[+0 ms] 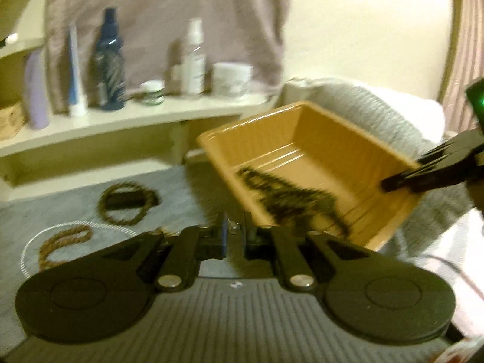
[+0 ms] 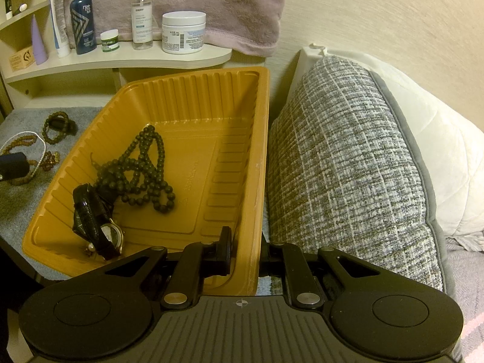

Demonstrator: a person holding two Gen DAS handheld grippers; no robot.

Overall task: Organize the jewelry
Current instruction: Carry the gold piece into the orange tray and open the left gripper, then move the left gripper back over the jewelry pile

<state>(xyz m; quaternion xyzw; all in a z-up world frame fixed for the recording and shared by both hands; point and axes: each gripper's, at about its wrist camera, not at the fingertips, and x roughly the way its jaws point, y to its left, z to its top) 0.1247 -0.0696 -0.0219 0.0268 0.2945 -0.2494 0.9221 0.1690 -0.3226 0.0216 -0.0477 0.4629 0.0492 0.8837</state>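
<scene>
The orange tray (image 2: 187, 96) is clamped at its near wall by the right gripper (image 2: 245, 254), one finger inside and one outside. Only in the right wrist view are the contents sharp: a dark bead necklace (image 2: 145, 169) and a black-strapped watch (image 2: 96, 224) are seen lying on the tray floor. In the blurred left wrist view, the left gripper (image 1: 234, 236) is shown with its fingers drawn narrow around a small pale object that cannot be identified, and bead bracelets (image 1: 127, 201) are spotted on the grey cloth (image 1: 181, 187) beside the tray.
</scene>
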